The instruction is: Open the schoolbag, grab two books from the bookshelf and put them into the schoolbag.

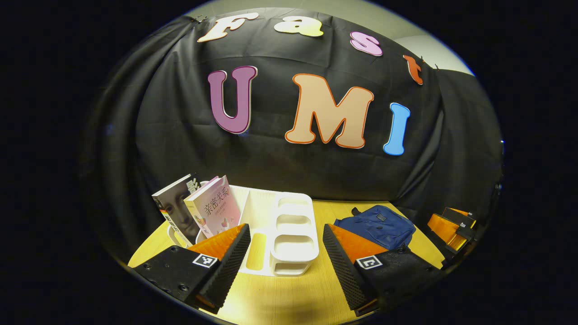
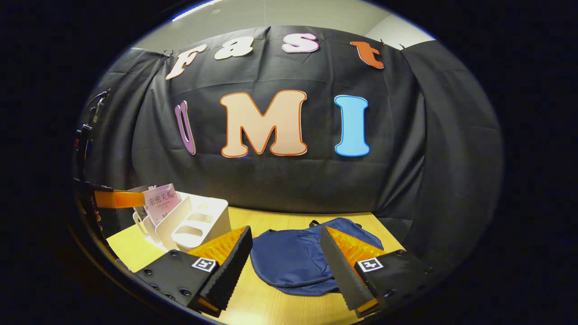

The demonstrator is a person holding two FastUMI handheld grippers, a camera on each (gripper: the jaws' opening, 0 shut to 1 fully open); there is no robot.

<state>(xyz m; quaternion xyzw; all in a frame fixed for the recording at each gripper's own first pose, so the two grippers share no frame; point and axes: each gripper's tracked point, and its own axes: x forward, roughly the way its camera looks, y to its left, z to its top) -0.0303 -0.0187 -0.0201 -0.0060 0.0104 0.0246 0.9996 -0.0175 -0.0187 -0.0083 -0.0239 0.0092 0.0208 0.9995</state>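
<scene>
Navy fabric schoolbag: flat on the wooden desk, seemingly closed, directly ahead of the right gripper, whose fingers are spread wide and empty, likely lined up to open it. White bookshelf: two books leaning upright at one end, faced by the left gripper, wide apart, empty.

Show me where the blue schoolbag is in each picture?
Left gripper view: the schoolbag lies on the table at lower right, behind the gripper's right-hand finger.
Right gripper view: the schoolbag lies low in the middle, between the two fingers.
Shared landmark: the white bookshelf, left of the bag.
</scene>
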